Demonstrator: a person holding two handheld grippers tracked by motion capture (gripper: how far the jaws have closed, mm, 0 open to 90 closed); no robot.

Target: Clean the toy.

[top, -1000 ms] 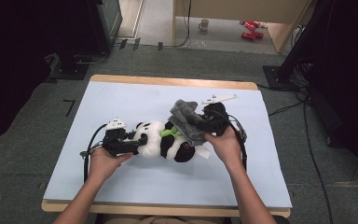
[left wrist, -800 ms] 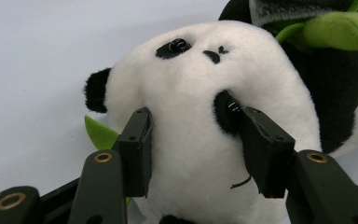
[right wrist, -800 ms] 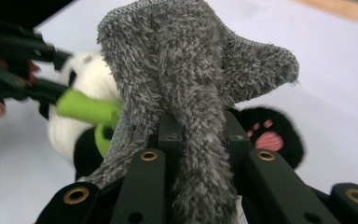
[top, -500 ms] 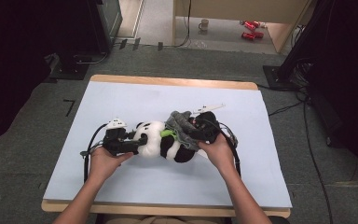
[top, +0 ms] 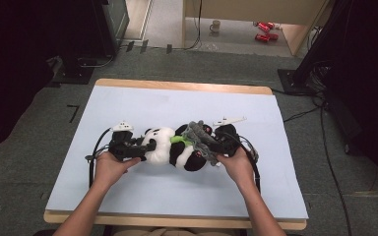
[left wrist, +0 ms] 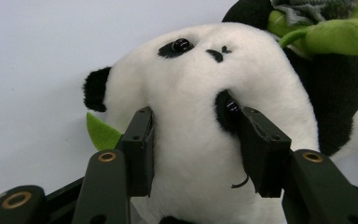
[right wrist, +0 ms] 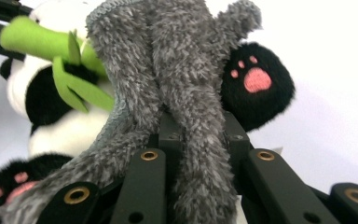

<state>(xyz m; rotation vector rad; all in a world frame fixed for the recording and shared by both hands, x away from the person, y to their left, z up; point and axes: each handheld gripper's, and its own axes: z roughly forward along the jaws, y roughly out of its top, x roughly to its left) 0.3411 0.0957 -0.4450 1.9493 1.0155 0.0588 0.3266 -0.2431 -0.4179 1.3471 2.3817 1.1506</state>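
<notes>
**Q:** Grey carpet was seen around a pale blue counter [top: 128, 103] with a wooden edge; what lay on it?

**A:** A plush panda [top: 170, 147] was laid lengthwise near the middle of the counter, its head toward the left. A small grey fleecy garment [top: 199, 137] was draped over its lower half, beside a green felt bamboo sprig [top: 179, 139].

**Q:** How were the grippers placed?

**A:** The left gripper [left wrist: 193, 144] was clamped on the panda's head, its jaws partly closed and pressed into the white fur just beside one eye patch. The right gripper [right wrist: 193, 135] was pinched tight on a fold of the grey garment, with the black hind paw [right wrist: 256, 84] and its pink pad seen just behind.

**Q:** How would these things be expected to handle?

**A:** Both were judged light and soft. The panda would likely squash and flop under pressure, so the head was thought a sound hold. The garment was judged limp and stretchy, best taken at a hem, though fleece could drag on fur.

**Q:** Was room left for moving?

**A:** Bare counter was seen on every side, the edges well apart from the toy. A small white object [top: 229, 120] lay just beyond the right gripper and might be brushed.
</notes>
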